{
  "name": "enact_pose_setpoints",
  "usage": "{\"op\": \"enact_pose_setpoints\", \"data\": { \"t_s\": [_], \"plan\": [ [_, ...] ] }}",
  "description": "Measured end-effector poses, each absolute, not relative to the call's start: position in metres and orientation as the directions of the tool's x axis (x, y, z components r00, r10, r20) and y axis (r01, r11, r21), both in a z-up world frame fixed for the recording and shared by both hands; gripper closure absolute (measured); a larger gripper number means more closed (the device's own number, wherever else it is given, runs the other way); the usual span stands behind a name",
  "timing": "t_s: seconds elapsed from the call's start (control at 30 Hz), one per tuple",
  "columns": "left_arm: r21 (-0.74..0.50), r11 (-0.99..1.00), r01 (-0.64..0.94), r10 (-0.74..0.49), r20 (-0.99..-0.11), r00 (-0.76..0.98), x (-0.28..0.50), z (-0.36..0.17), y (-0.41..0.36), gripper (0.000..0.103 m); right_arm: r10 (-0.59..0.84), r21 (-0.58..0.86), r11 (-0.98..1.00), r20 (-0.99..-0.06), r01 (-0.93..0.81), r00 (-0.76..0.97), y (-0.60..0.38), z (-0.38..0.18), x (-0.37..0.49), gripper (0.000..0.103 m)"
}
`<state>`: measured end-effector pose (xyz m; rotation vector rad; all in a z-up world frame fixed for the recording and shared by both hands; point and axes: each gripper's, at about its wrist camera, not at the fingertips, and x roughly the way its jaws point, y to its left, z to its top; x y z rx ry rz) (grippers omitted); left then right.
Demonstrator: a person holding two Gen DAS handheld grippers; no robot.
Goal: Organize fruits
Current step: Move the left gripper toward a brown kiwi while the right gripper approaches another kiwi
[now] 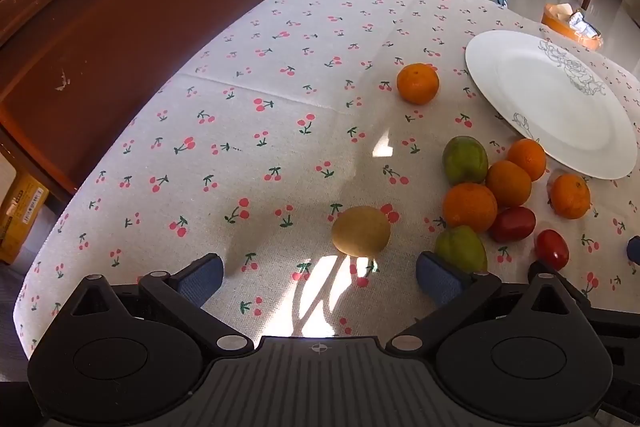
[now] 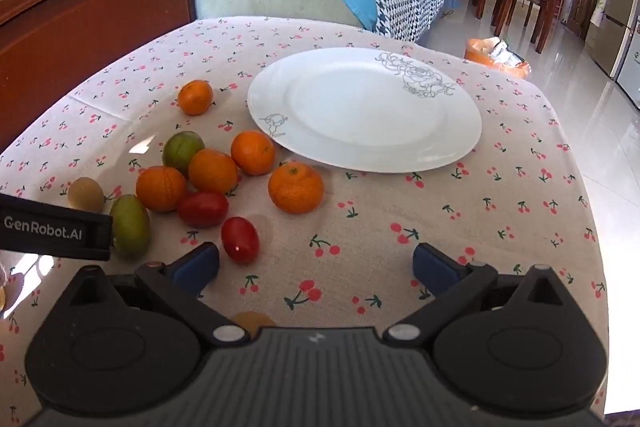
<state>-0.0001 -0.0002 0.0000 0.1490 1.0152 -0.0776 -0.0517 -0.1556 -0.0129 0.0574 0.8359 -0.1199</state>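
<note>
Cherry-print tablecloth bears glossy oranges, red tomatoes; both fingers released.

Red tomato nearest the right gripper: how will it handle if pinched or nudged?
The tomato is smooth and glossy, so it may slip between the pads. Its oval shape will likely roll sideways on the flat tablecloth if nudged. It probably bruises under a hard squeeze.
</note>
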Motion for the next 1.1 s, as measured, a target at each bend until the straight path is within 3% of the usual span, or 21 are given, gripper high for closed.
{"op": "enact_pose_setpoints", "data": {
  "t_s": [0.17, 0.33, 0.47, 0.6, 1.1],
  "plan": [
    [0.083, 0.988, 0.128, 0.003, -0.847, 0.531, -0.003, 0.009, 0.006, 0.000, -0.058, 0.017, 0.993, -0.785, 0.115, 0.617, -0.159, -0.007, -0.052, 0.001],
    [0.001, 0.995, 0.097, -0.051, -0.848, 0.528, -0.009, 0.010, 0.020, 0.000, -0.010, 0.130, 0.977, -0.769, 0.171, 0.639, -0.175, 0.008, -0.061, 0.001],
    [0.020, 0.994, 0.104, -0.039, -0.843, 0.536, -0.022, 0.013, 0.022, 0.000, -0.013, 0.173, 0.955, -0.786, 0.240, 0.618, -0.185, 0.012, -0.064, 0.001],
    [-0.010, 0.993, 0.115, -0.071, -0.838, 0.541, -0.030, 0.018, 0.022, 0.000, -0.038, 0.138, 0.960, -0.798, 0.243, 0.602, -0.183, 0.013, -0.065, 0.001],
    [0.073, 0.990, 0.124, -0.007, -0.837, 0.547, -0.036, 0.022, 0.011, 0.000, -0.080, 0.049, 0.977, -0.813, 0.206, 0.576, -0.163, 0.014, -0.070, 0.001]
  ]
}}
